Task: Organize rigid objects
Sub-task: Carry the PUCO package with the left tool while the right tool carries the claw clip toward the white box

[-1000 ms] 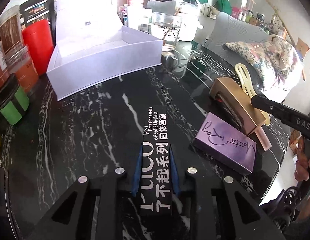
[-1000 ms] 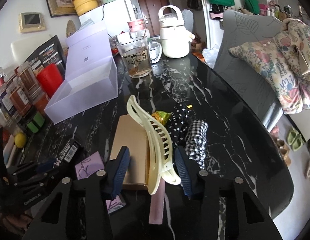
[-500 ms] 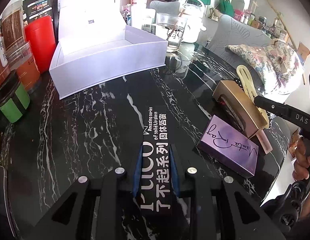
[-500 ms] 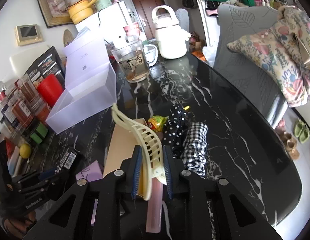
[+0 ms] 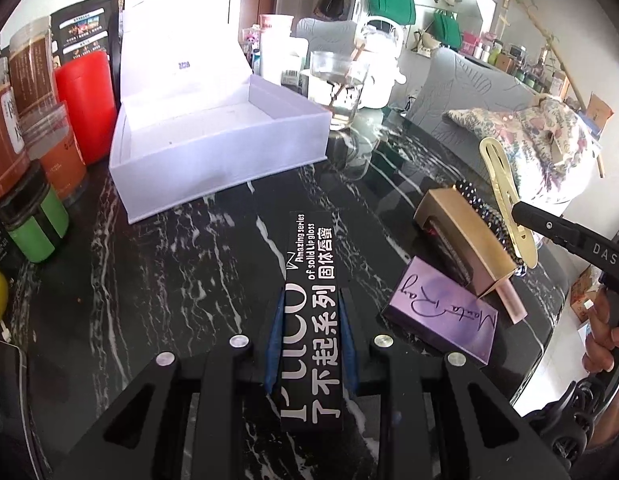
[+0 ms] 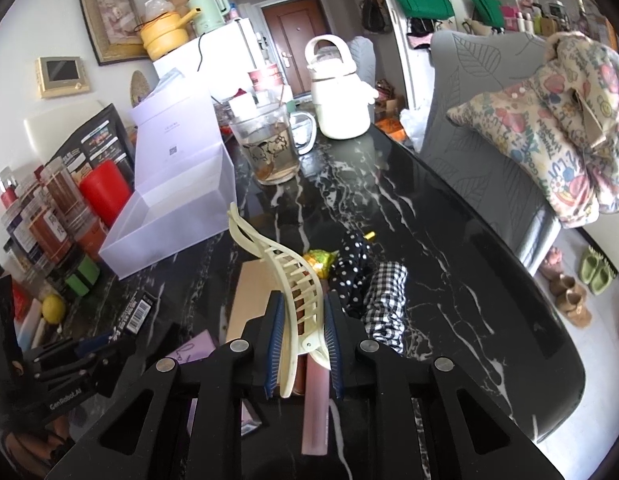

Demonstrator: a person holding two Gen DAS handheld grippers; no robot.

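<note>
The left tool (image 5: 309,344) pinches a black lip-gloss box (image 5: 312,320) above the marbled surface (image 5: 169,280), short of the open white box (image 5: 213,148) at its far-left edge; the right tool (image 6: 301,344) clamps a cream hair claw (image 6: 287,276). Both pickups look done; next, carry each into that box.

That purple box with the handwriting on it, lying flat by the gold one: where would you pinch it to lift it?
Probably across the two long side edges of the purple box, coming down from above. It lies flat on the black marble table, so only its thin sides offer opposing faces. Its far short end sits close against the gold box, leaving little finger room there.
</note>
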